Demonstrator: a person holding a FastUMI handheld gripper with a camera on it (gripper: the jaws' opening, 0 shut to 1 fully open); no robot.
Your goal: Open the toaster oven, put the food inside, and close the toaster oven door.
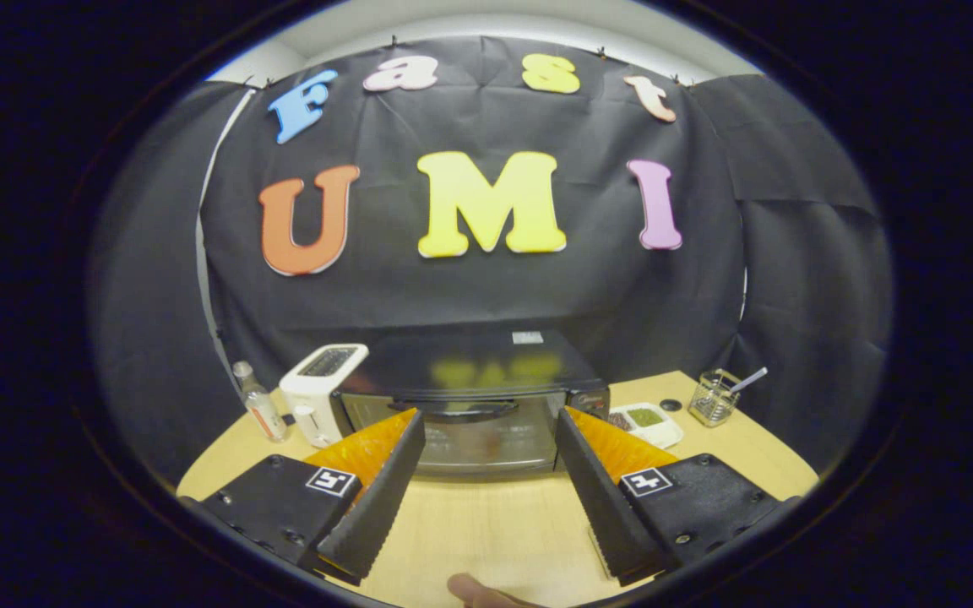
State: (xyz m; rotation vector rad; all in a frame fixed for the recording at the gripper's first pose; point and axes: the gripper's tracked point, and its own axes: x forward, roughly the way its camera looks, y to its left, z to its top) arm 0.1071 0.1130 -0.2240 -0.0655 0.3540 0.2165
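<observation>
A black toaster oven [476,397] stands on the wooden table [486,528] ahead of my fingers, its glass door shut and its handle [465,411] across the top of the door. My gripper [486,422] is open, held above the table a little short of the oven, with nothing between its fingers [381,498]. The door shows in the gap between the two fingertips. A white dish [649,421] with green and dark food sits on the table just right of the oven.
A white pop-up toaster [319,391] and a small clear bottle [259,404] stand left of the oven. A glass holder with a utensil [716,397] is at the far right. A fingertip [478,591] shows at the table's near edge.
</observation>
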